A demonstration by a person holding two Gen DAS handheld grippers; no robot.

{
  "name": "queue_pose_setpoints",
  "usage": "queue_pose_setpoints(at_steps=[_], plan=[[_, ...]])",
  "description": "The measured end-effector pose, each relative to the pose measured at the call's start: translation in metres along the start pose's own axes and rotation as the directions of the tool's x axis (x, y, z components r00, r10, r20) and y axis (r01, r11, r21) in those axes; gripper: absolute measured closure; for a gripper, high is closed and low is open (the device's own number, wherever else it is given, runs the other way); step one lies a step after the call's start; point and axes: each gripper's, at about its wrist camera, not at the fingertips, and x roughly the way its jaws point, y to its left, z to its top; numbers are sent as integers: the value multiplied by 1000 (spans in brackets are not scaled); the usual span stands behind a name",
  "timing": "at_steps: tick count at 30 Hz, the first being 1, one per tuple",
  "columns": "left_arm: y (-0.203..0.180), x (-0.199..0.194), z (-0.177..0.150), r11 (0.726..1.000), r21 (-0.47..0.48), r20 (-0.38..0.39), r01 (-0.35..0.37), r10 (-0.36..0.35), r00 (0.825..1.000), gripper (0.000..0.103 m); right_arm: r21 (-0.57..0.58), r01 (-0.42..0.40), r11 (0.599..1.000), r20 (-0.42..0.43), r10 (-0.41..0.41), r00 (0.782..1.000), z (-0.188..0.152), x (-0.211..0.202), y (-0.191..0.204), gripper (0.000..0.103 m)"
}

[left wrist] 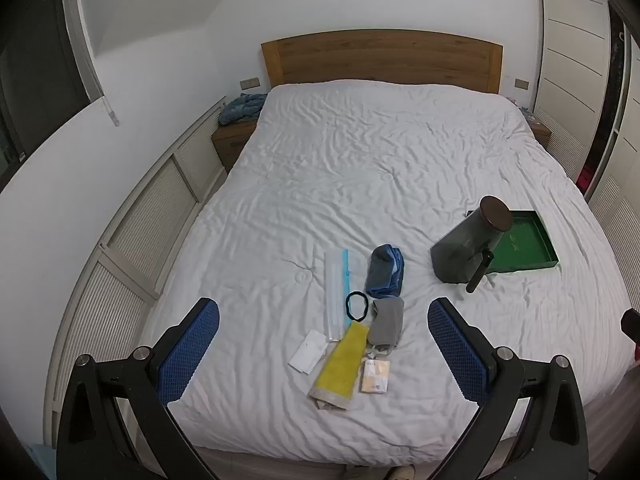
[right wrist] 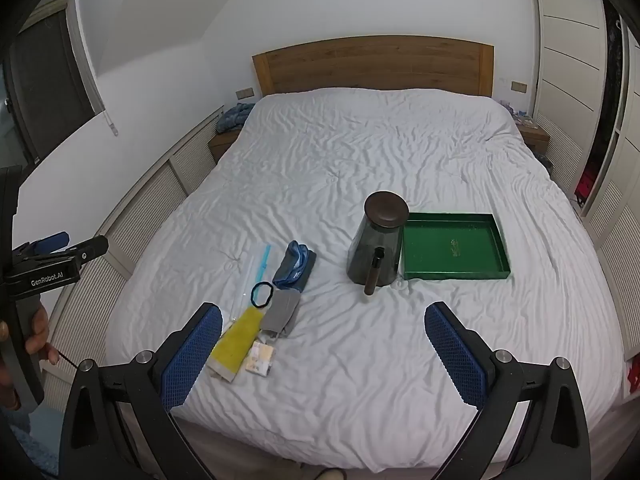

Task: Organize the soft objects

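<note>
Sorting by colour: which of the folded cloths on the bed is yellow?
The yellow cloth, nearest the bed's foot; the grey cloth and blue cloth lie farther up.

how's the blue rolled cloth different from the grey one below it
The blue cloth is bright blue with a paler lining showing at its edge; the grey cloth is plain grey. The blue cloth lies farther up the bed, beside the black hair band; the grey cloth lies nearer, beside the yellow cloth. Both lie bundled, untouched.
</note>
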Motion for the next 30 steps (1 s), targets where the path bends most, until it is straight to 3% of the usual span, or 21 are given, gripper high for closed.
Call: queue_pose_setpoints(at_steps=[30], plan=[[1,-1,0,1000,-3,-6,5,-5,1000,1,-6,9,1000,-2,-9,1000,-1,2,0,0]])
